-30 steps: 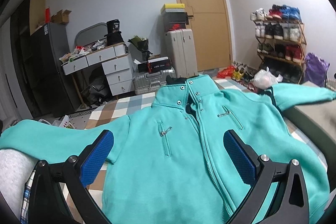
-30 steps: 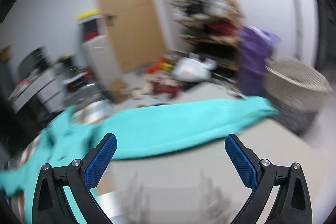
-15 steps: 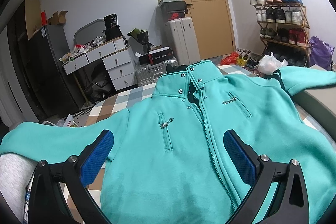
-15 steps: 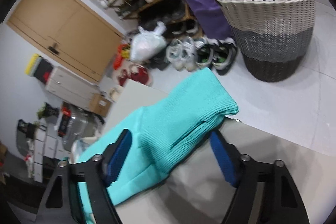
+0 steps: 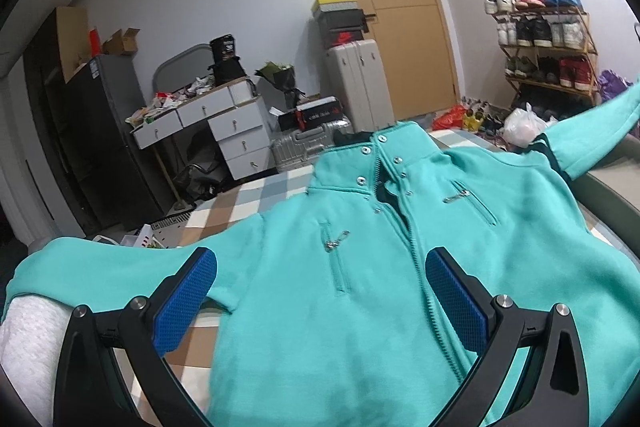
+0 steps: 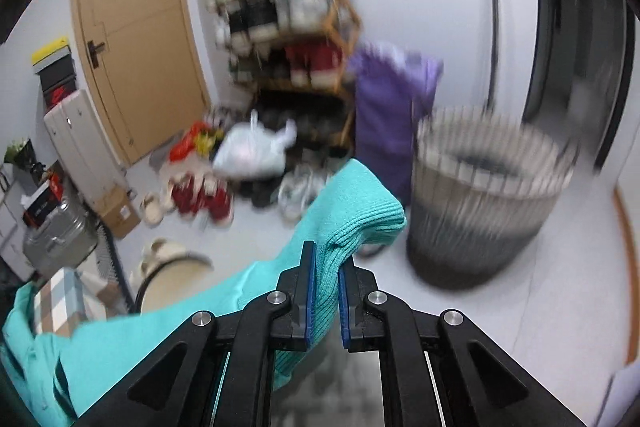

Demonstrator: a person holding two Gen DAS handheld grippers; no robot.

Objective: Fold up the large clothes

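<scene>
Closed since half a second ago, right gripper (image 6: pixel 325 301) jaws now clamping sleeve cuff (image 6: pixel 360 215), lifted off the bed. Left gripper (image 5: pixel 320 303) jaws released above jacket (image 5: pixel 400 267), flat mid-bed (image 5: pixel 224 211). Best carried smoothly across chest, without dragging.

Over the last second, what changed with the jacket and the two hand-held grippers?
The right hand-held gripper went from open beside the sleeve cuff to shut on it, and the sleeve now rises off the surface. The left hand-held gripper stayed open above the teal jacket, whose body remained spread flat with its zipper closed; the other sleeve did not move.
</scene>
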